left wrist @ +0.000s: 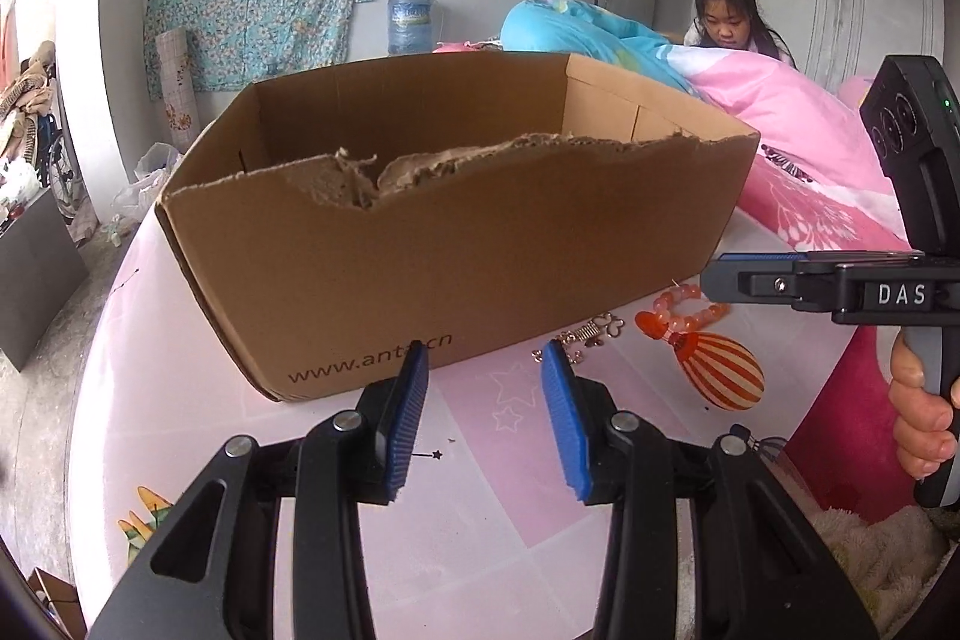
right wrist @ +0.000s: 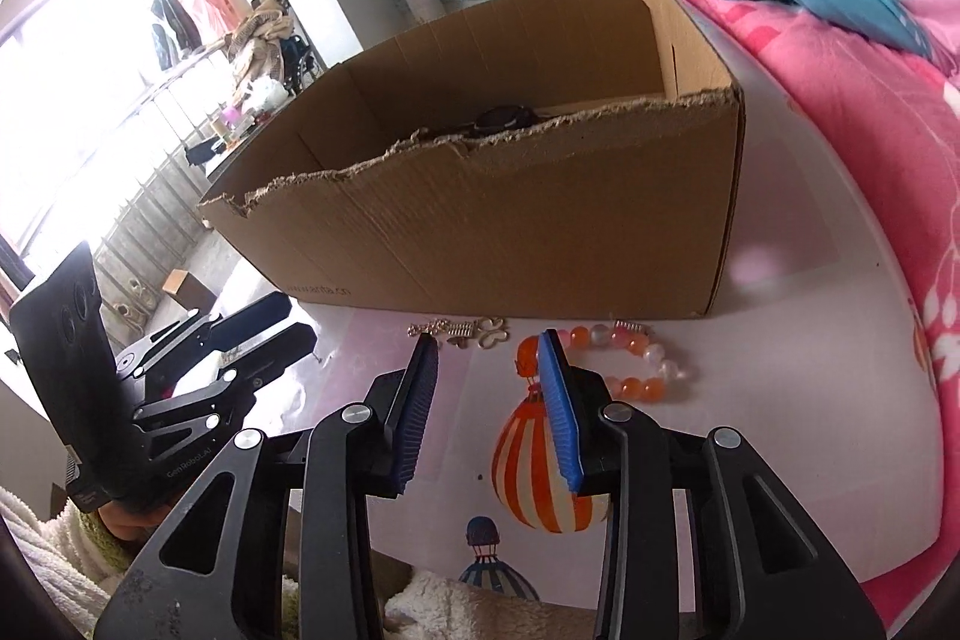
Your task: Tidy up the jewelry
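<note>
I see bracelet (right wrist: 624, 364) and gold chain (right wrist: 462, 331) on table (right wrist: 780, 400), just before box (right wrist: 510, 220) | right gripper (right wrist: 489, 358) nearer, part-open, empty, bracelet ahead-right | left gripper (left wrist: 485, 364) part-open, empty, chain ahead-right.

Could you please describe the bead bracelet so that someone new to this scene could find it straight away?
Find the cardboard box on the pink table. The bracelet lies on the table before its right corner. Unlike the small gold trinkets left of it, it is a ring of orange and pale beads.
</note>
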Motion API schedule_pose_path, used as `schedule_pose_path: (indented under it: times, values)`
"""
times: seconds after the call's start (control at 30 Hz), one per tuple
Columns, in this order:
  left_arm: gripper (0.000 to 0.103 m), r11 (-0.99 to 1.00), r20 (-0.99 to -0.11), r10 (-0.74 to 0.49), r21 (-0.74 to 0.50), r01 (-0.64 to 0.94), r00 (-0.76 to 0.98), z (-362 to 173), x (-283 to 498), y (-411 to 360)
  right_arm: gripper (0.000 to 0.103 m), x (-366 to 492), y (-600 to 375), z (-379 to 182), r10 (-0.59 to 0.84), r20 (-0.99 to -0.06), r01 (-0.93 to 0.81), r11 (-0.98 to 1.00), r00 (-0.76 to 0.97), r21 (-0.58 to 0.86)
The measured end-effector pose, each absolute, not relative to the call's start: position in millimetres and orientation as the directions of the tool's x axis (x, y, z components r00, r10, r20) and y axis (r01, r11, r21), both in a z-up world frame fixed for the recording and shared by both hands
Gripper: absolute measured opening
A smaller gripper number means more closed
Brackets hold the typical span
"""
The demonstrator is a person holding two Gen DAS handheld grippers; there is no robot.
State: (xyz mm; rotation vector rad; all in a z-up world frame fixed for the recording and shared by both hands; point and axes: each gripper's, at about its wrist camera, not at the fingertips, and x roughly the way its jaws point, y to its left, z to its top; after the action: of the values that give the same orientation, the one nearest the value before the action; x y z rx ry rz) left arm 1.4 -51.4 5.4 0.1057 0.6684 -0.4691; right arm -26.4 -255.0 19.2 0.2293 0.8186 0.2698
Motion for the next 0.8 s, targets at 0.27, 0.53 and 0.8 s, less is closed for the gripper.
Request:
schedule_pose_path:
  times: [0.27, 0.53, 0.8]
  values:
    - [0.038, 0.917, -0.622, -0.344, -0.063, 0.394, 0.703, 6, 7, -33, 0.033, -7, -266, 41, 0.334, -0.601, -0.141, 0.928, 0.726, 0.345]
    - [0.038, 0.9, -0.621, -0.386, -0.092, 0.426, 0.682, 6, 3, -38, 0.034, -15, -266, 15, 0.36, -0.67, -0.124, 0.919, 0.649, 0.374]
    - [0.038, 0.845, -0.671, -0.414, -0.032, 0.533, 0.616, -7, 7, -75, 0.034, -24, -245, -22, 0.405, -0.738, -0.128, 0.906, 0.54, 0.404]
